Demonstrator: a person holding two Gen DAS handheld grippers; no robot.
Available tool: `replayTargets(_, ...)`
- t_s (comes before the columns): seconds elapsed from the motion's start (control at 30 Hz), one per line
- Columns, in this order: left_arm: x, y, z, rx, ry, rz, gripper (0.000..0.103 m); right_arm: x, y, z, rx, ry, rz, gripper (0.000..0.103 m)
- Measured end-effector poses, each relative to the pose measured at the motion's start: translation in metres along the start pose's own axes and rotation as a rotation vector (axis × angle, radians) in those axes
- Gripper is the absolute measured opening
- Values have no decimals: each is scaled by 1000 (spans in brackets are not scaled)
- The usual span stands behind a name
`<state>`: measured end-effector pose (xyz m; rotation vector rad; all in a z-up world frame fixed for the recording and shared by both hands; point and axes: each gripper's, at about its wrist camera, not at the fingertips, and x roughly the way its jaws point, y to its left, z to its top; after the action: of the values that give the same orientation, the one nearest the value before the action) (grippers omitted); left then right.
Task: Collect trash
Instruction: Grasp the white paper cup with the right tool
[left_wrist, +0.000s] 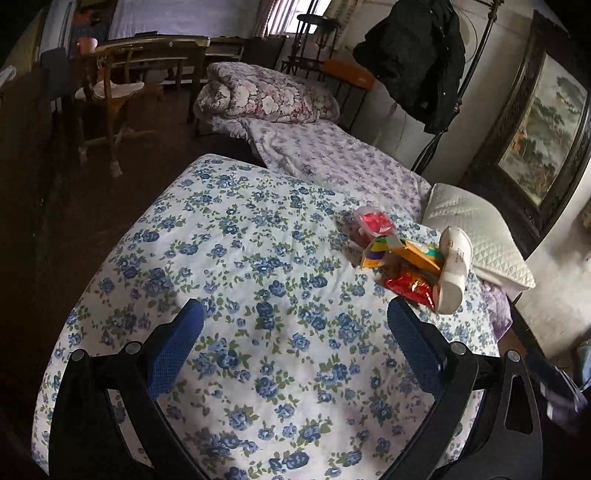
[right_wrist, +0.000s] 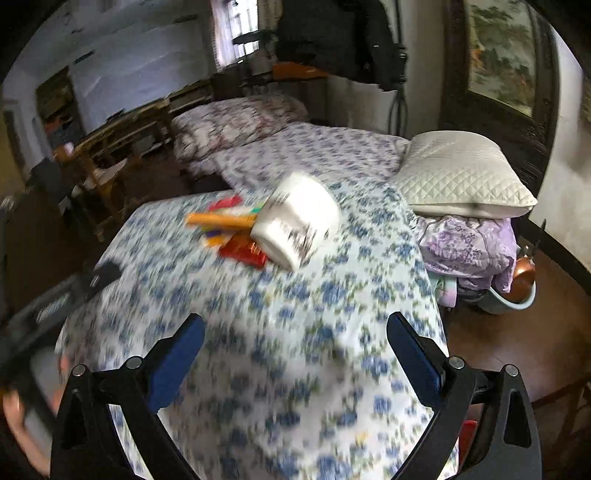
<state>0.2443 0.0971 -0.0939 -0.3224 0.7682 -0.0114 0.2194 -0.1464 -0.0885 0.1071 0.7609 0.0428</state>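
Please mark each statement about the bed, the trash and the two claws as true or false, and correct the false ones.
1. Both claws are open and empty. True: left claw, right claw.
2. The white cup stands upright. False: it lies on its side.
3. The red wrapper lies beside the cup. True.
4. The trash lies on the floor. False: it lies on the blue-flowered bedspread.
5. The white pillow covers the trash. False: it lies apart, near the wall.

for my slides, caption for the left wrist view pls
Open left gripper hovers above floral bedspread, facing a trash pile.
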Motion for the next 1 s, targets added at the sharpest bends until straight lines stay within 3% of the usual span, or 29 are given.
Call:
replayTargets(0.2,2,-12,-3,30,8,-35,96,45,12,50,38,-24,-53,97)
replayTargets(0.3,0,-20,-4,71,-9,-23,96,80,12,73,90,35,-57,97)
replayTargets(0.43,0,-23,-3,73,-6,-60,96,116,6,78,148,127,-67,97)
replayTargets(0.47,1,-23,-3,76,-6,-61,96,123,2,75,164,153,-67,97)
replayTargets(0.5,3,-25,-3,83,-5,-57,96,125,1,73,175,158,-61,90)
replayTargets(0.53,4,-25,-3,86,-4,-55,96,122,-4,66,196,147,-8,72)
replayTargets(0.63,8,-23,-1,81,5,-53,96,101,-2,50,172,97,9,60)
replayTargets(0.83,11,-11,1,21,23,-77,96,53,5,-9,99,70,61,49)
replayTargets(1.0,13,-10,-2,8,34,-67,96,31,3,-53,99,41,78,48)
